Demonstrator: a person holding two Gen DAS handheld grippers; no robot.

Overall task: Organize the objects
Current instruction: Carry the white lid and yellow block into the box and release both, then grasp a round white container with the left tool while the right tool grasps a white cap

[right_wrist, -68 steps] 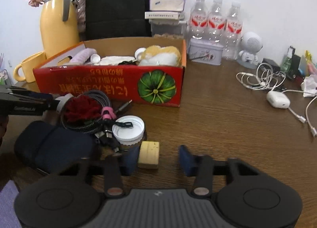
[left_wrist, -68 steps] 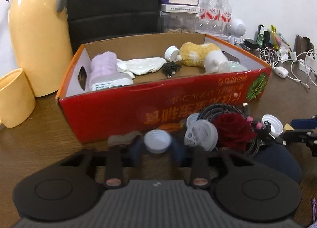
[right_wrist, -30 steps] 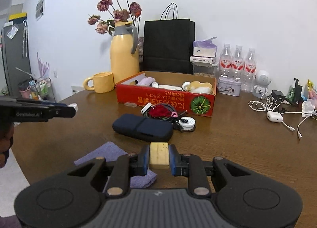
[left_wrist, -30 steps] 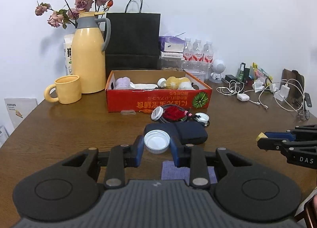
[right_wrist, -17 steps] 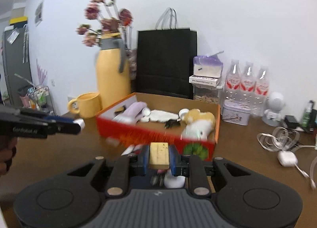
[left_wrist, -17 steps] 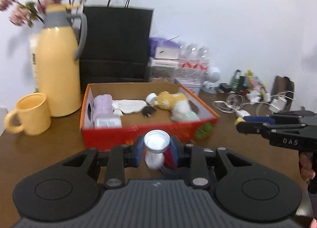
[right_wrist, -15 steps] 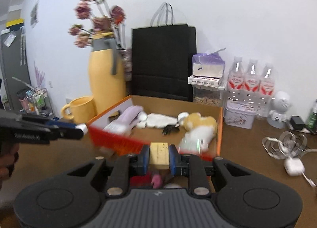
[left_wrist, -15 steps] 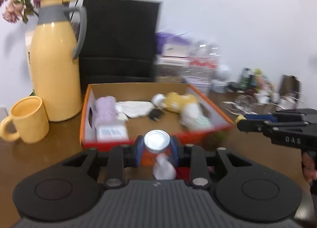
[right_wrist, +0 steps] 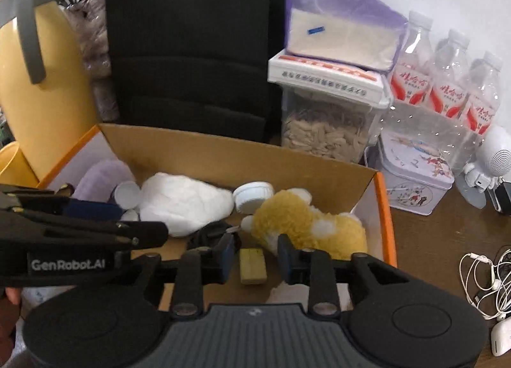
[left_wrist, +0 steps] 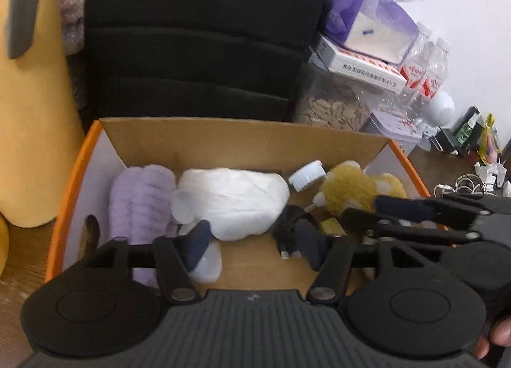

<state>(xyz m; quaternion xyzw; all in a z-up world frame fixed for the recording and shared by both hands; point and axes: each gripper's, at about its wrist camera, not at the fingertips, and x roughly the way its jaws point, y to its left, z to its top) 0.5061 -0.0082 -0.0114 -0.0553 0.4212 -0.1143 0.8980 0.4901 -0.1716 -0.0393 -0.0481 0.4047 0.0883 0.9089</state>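
Both grippers over the cardboard box (left_wrist: 242, 141), mid-frame. Left gripper (left_wrist: 252, 245): jaws just opened wide, nothing pinched; white cap (left_wrist: 207, 261) lies blurred by its left finger, lower left of box. Right gripper (right_wrist: 255, 254): jaws just opened too, tan block (right_wrist: 253, 265) sits loose between the pads, no contact, bottom centre. Yellow plush (right_wrist: 306, 224) just right of the block.

The left gripper's (left_wrist: 252, 248) body hides the cardboard box's (left_wrist: 242, 144) near wall, and the white cap (left_wrist: 207, 261) is a blur, half behind one finger. The yellow jug (left_wrist: 28, 112) runs off the top edge. In the right wrist view the black cable bundle (right_wrist: 207, 233) is perhaps partly covered; the earbud case (right_wrist: 501, 339) is cropped at the corner.
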